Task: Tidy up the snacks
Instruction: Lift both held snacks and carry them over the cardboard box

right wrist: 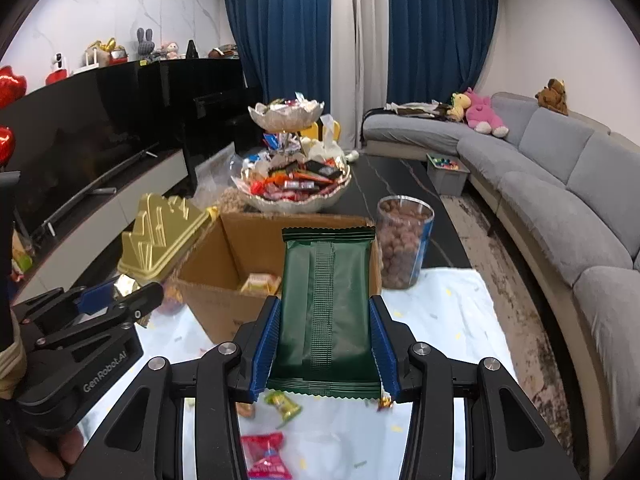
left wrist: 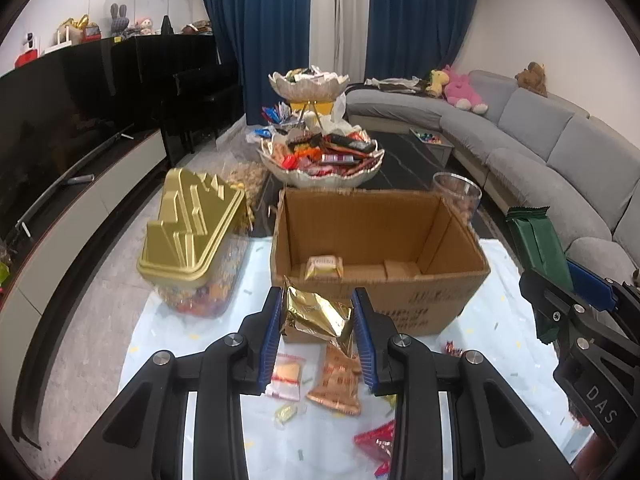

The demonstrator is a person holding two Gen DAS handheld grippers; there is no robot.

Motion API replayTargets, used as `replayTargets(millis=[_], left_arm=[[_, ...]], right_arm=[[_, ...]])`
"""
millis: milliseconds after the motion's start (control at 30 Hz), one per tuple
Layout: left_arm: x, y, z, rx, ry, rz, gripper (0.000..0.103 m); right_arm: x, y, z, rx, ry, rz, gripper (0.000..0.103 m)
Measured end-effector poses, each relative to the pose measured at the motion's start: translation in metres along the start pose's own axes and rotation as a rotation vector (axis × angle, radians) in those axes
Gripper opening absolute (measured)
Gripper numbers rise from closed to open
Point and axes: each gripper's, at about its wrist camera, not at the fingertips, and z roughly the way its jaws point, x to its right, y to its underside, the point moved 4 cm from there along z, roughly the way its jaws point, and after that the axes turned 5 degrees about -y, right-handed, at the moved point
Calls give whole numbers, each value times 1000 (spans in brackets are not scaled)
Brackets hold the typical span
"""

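The crinkled gold foil snack packet (left wrist: 316, 314) is pinched between the blue ribbed pads of the left hand-held gripper (left wrist: 317, 320), lifted clear of the counter (left wrist: 200, 344), which wears a pale blue cloth. The dark green flat snack wrapper with serrated ends (right wrist: 326, 312) stands upright in the right hand-held gripper (right wrist: 325, 332), whose blue pads clamp its two long edges.

Directly at twelve o'clock from both packets sits the open brown cardboard box (left wrist: 380, 240), with one small cream-and-gold wrapped snack (left wrist: 324, 267) lying on its floor. Under the left gripper, on the cloth, lie a copper-coloured flat packet (left wrist: 338, 384), a clear packet with a yellow biscuit (left wrist: 286, 376), a small yellow-green sweet (left wrist: 286, 412) and, at about five o'clock, a red packet (left wrist: 378, 440).

At ten o'clock from the box stands a clear plastic tub of mixed sweets under a gold stepped lid (left wrist: 192, 228). At one o'clock from the box, a clear round jar of brown balls (right wrist: 404, 244) stands just beside its corner. Beyond the box at twelve o'clock rises a two-tier silver scalloped bowl stand (left wrist: 320, 160) heaped with wrapped sweets.

Farther out, a grey curved sofa (left wrist: 560, 148) carrying plush toys runs along three o'clock, a black television (left wrist: 60, 120) on a low cabinet fills nine o'clock, and blue curtains (left wrist: 272, 32) hang at the back.
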Motion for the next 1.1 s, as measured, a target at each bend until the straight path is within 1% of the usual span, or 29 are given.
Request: replayTargets(millis=[233,467,600,700,867,1100], left_arm=[[2,-25,6,23,9,8,34],[9,-48,19,34,24,27,34],[12,-55,30,34,36,26,34],[15,-59,43,14,49,16,34],[19,-64,58,12,64,11,34],[25,-70,84,-8,70,33,34]], right_arm=[[2,-24,7,15,-5,-11,45],[7,-43,23,8,-23,-6,45],[11,-53,36,6,-24,7,45],[12,-59,46,2,-27,1,45],[13,-66,68,-28,-51,-10,45],[18,-64,96,-84,-73,-12,45]])
